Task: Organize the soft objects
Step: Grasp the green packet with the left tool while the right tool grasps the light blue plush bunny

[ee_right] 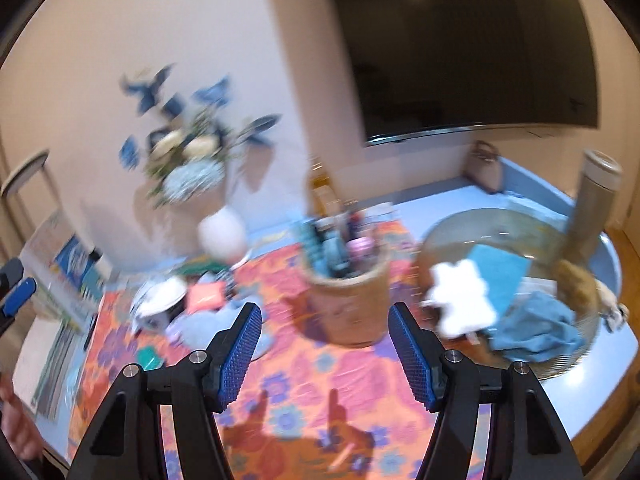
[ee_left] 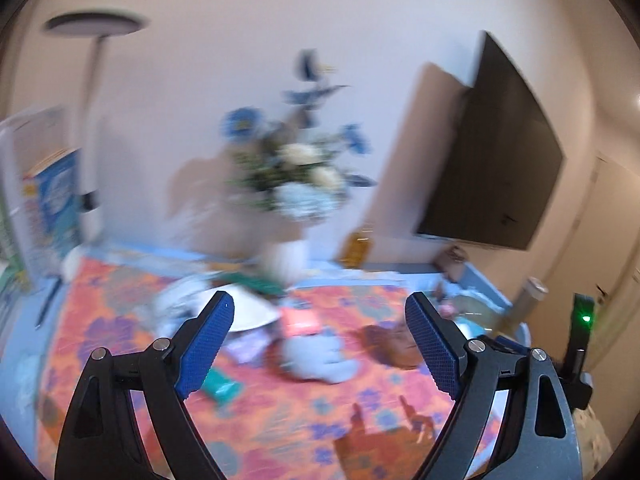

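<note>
Both views are blurred. My left gripper [ee_left: 320,312] is open and empty above the orange flowered cloth [ee_left: 280,420]. A grey-blue soft toy [ee_left: 320,360] lies between and beyond its fingers, with a brown soft thing [ee_left: 394,346] to its right. My right gripper [ee_right: 325,324] is open and empty in front of a wooden cup [ee_right: 348,300]. To its right a round basket [ee_right: 576,356] holds a white plush [ee_right: 460,300], a blue cloth [ee_right: 536,328] and a tan plush [ee_right: 576,280]. The grey-blue toy [ee_right: 204,326] shows left of the right gripper.
A white vase of flowers [ee_left: 292,184] stands at the back of the table. A white bowl [ee_left: 252,312], a pink packet [ee_left: 300,320] and a teal item [ee_left: 224,388] lie on the cloth. A tall metal bottle [ee_right: 592,204] stands behind the basket. A TV [ee_right: 460,48] hangs on the wall.
</note>
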`<state>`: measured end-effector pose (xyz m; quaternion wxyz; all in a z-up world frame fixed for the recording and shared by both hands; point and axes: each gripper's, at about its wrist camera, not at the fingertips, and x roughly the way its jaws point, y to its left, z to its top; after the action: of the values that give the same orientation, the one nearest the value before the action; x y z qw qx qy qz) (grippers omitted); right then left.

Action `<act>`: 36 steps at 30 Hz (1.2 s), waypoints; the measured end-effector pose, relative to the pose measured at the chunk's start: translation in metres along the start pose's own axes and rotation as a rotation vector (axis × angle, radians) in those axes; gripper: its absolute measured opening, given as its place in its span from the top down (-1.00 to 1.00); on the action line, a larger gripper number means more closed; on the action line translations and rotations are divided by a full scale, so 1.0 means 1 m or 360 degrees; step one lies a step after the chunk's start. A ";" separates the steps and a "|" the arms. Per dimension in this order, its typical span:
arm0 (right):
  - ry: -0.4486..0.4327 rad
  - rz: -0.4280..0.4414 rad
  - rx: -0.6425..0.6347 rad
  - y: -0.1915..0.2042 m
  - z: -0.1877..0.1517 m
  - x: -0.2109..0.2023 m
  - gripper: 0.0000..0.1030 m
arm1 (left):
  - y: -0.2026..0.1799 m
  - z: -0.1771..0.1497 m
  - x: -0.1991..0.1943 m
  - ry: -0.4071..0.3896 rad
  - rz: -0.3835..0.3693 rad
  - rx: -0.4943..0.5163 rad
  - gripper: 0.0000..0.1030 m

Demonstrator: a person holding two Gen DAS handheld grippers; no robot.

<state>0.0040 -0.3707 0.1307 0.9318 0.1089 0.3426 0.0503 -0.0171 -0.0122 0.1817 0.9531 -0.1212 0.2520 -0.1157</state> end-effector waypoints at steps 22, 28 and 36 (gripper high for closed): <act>0.0708 0.0479 0.0173 0.106 -0.057 0.173 -0.34 | 0.090 -0.115 0.157 0.0542 0.0158 -0.0099 -0.68; 0.0739 0.0649 0.0693 0.086 -0.058 0.210 -0.74 | 0.095 -0.121 0.162 0.0546 0.0129 -0.0117 -0.68; 0.0660 0.0453 0.0947 0.096 -0.057 0.222 -1.00 | 0.098 -0.123 0.164 0.0550 0.0094 -0.0135 -0.49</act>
<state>0.1344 -0.2305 -0.0281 0.7542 0.4084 0.5047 0.0984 0.0745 0.0133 -0.0245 0.8927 -0.1321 0.4201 -0.0960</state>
